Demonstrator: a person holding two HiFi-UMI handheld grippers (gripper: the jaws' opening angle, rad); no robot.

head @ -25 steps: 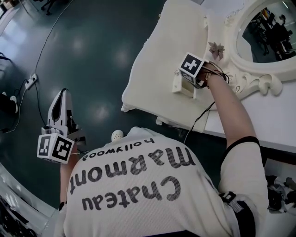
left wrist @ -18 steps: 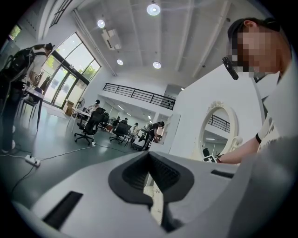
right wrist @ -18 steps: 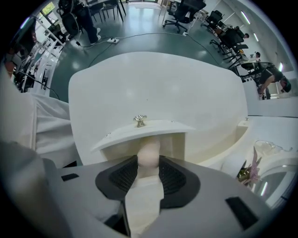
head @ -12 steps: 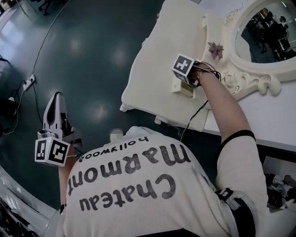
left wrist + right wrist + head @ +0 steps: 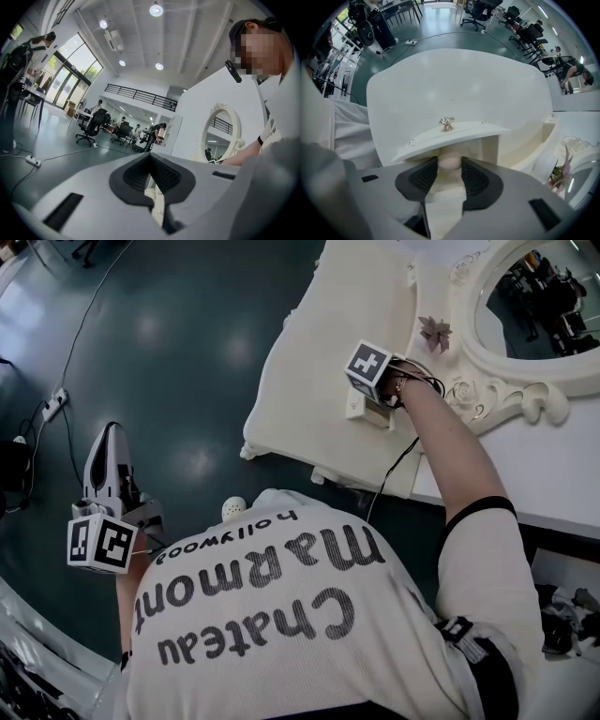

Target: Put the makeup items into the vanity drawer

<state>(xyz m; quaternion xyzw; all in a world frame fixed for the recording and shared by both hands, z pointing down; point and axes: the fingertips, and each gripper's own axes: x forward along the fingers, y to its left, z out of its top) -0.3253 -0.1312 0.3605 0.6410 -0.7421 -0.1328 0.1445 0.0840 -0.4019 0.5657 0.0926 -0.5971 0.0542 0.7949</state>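
The small cream drawer (image 5: 358,410) is pulled out from the white vanity (image 5: 562,474), above a cream stool. My right gripper (image 5: 371,407) points steeply down into the drawer. From the right gripper view its curved front and metal knob (image 5: 447,123) show just ahead. A pale, round-topped makeup item (image 5: 450,158) stands inside, between the pads of the right gripper (image 5: 449,166). The jaws have just been opening and stand close on either side of it. My left gripper (image 5: 110,430) hangs over the dark floor at the left, shut and empty, with its tips (image 5: 151,157) together.
An oval mirror (image 5: 539,306) in an ornate white frame and a pink flower (image 5: 436,332) sit on the vanity. The stool (image 5: 309,362) fills the space under the drawer. A small white ball (image 5: 232,509) lies near my shirt. A cable and power strip (image 5: 58,399) lie on the floor.
The right gripper's marker cube has turned a little and shifted slightly left over the drawer. The left gripper hangs in much the same place.
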